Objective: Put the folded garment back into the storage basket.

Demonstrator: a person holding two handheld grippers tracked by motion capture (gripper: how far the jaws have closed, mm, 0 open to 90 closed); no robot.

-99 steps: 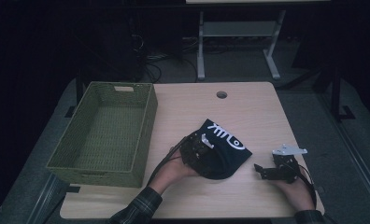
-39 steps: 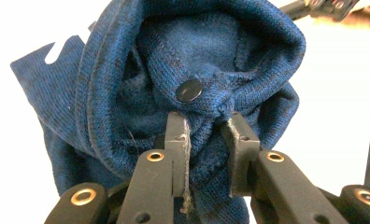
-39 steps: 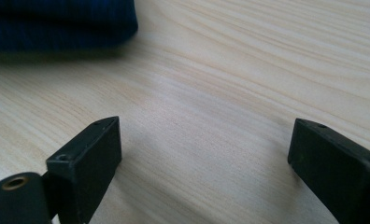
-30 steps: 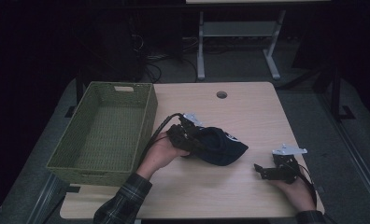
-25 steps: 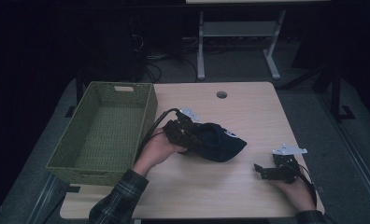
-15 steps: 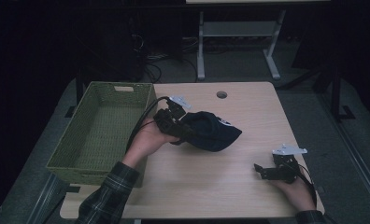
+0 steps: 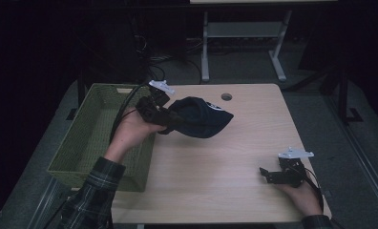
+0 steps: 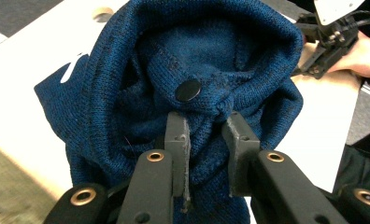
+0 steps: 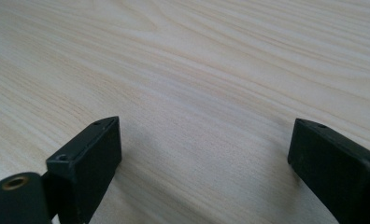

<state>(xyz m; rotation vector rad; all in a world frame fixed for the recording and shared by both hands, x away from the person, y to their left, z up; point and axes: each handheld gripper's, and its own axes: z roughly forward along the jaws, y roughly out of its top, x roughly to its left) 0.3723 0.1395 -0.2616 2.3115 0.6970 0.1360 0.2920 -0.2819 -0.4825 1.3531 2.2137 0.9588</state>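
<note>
The left tongs, pinching a fold of the dark blue knit cap, hold it aloft just right of the green woven basket, while the right tongs rest wide apart on the table.

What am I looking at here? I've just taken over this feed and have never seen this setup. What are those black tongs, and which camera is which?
There is no robot: a person holds hand-held tongs in each hand. The high view looks down on a table from above the person. The other two pictures come from cameras riding on the tongs, looking along their black jaws. The left tongs are shut on a blue knit cap, held up off the table beside a green basket. The right tongs rest low near the table's right edge, jaws wide apart with nothing between them but bare wood.
</note>
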